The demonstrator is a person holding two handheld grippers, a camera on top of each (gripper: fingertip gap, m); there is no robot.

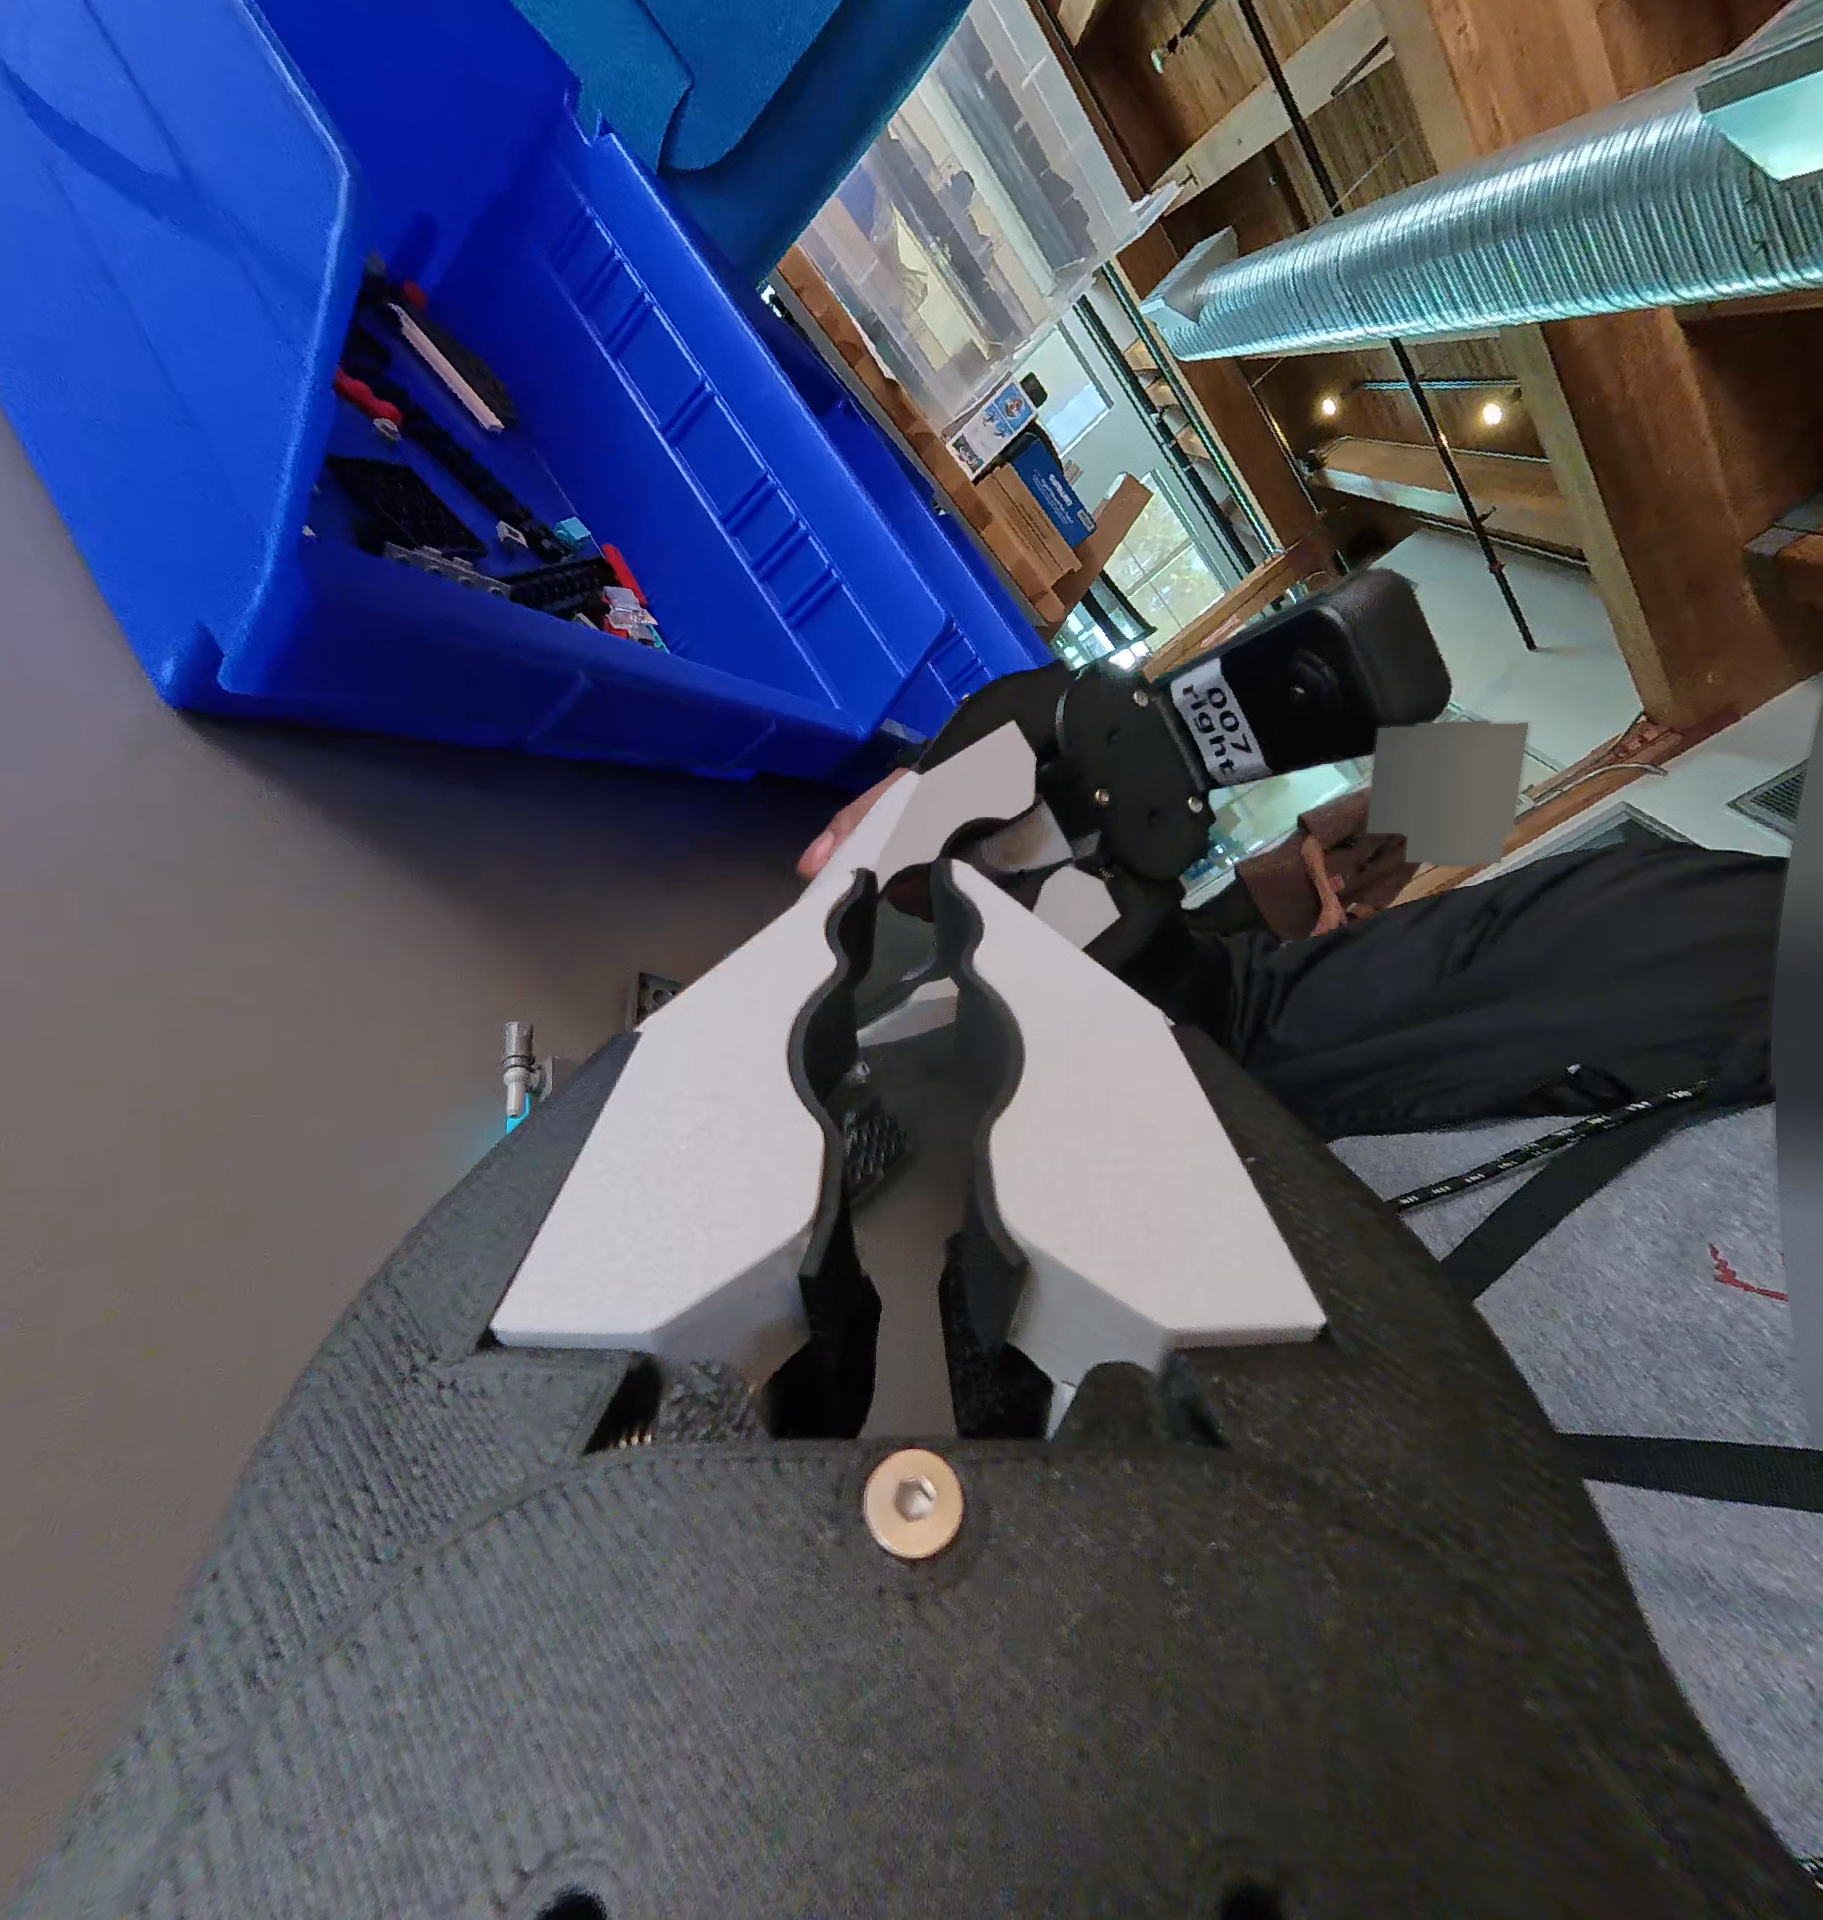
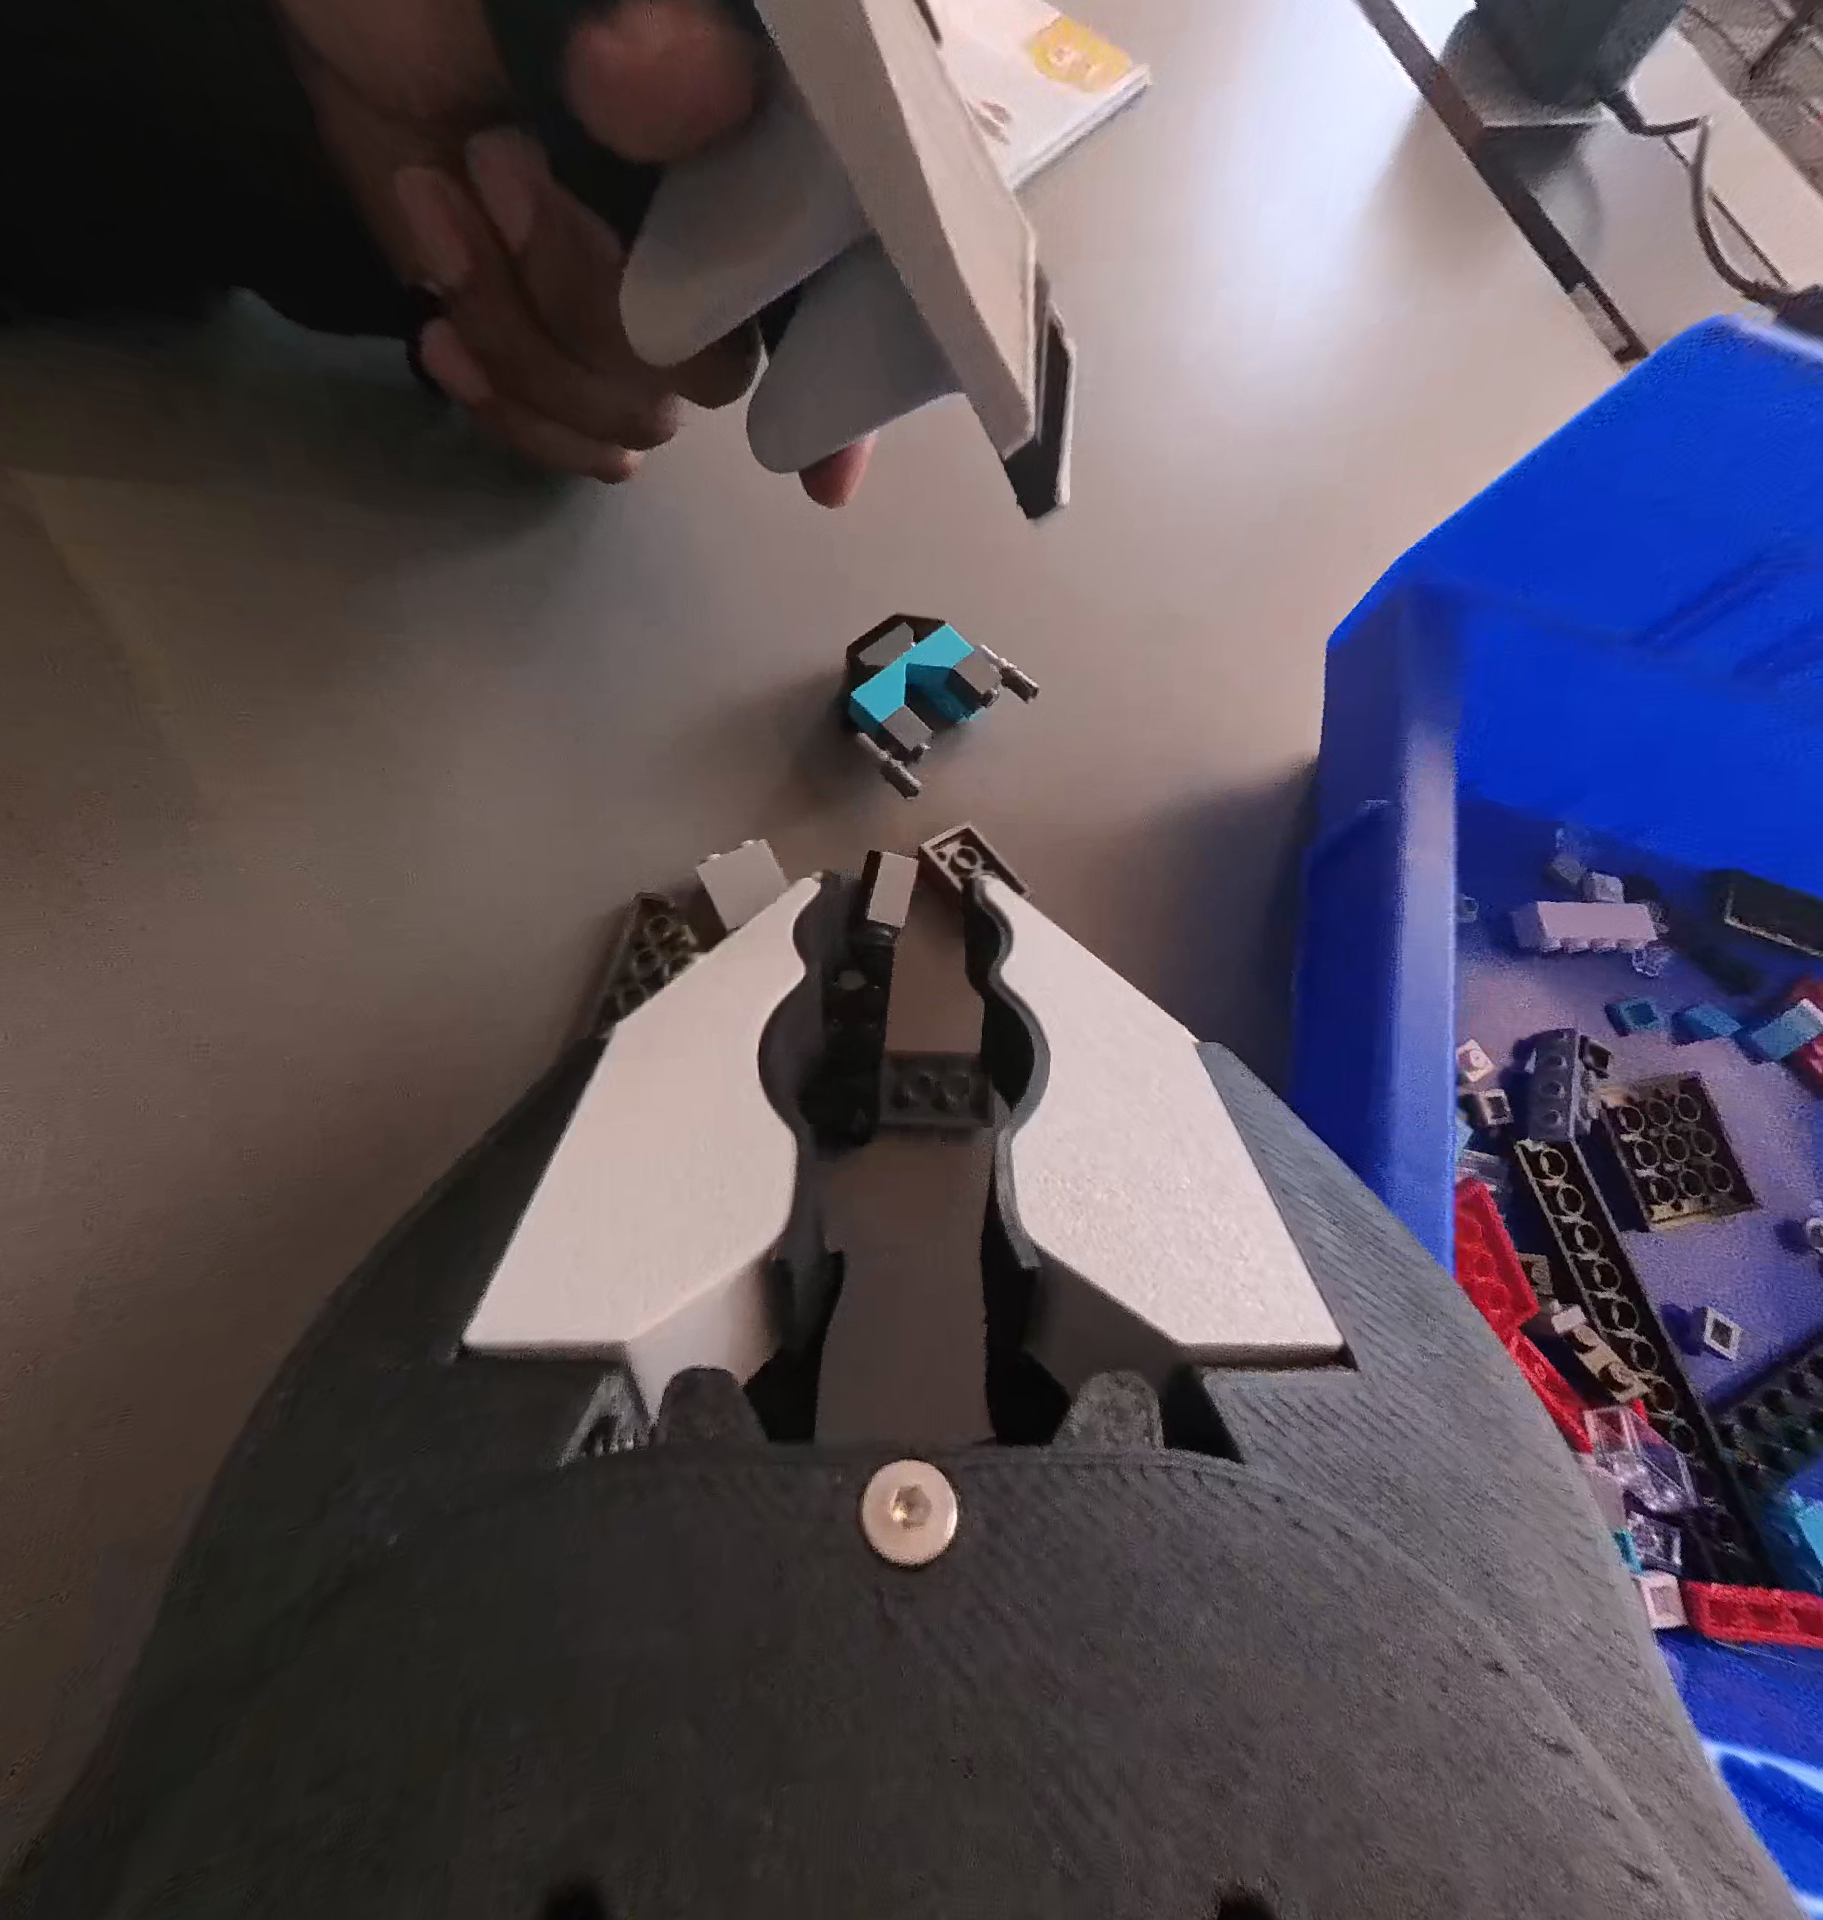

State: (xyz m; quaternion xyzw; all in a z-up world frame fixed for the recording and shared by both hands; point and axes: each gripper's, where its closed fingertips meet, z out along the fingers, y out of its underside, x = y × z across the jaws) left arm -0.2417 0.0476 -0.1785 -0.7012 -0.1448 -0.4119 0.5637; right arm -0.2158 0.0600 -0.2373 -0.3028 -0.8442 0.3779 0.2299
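Right wrist view shows the right gripper (image 2: 902,883) with its jaws a little apart around a black and grey brick piece (image 2: 865,997), seemingly to steady it over the grey table (image 2: 263,727). Just beyond this piece stands one small teal and black model (image 2: 912,691); the blue bin (image 2: 1613,675) of loose bricks sits to its right. The left gripper (image 1: 907,883) hovers farther beyond it, jaws slightly apart and empty, a hand (image 2: 533,312) holding it

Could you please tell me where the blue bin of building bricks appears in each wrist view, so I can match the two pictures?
Left wrist view: the blue bin fills the upper left, tilted with the camera.
Right wrist view: the blue bin runs down the right edge, bricks visible inside.
Shared landmark: the small teal and grey brick model on the grey table.
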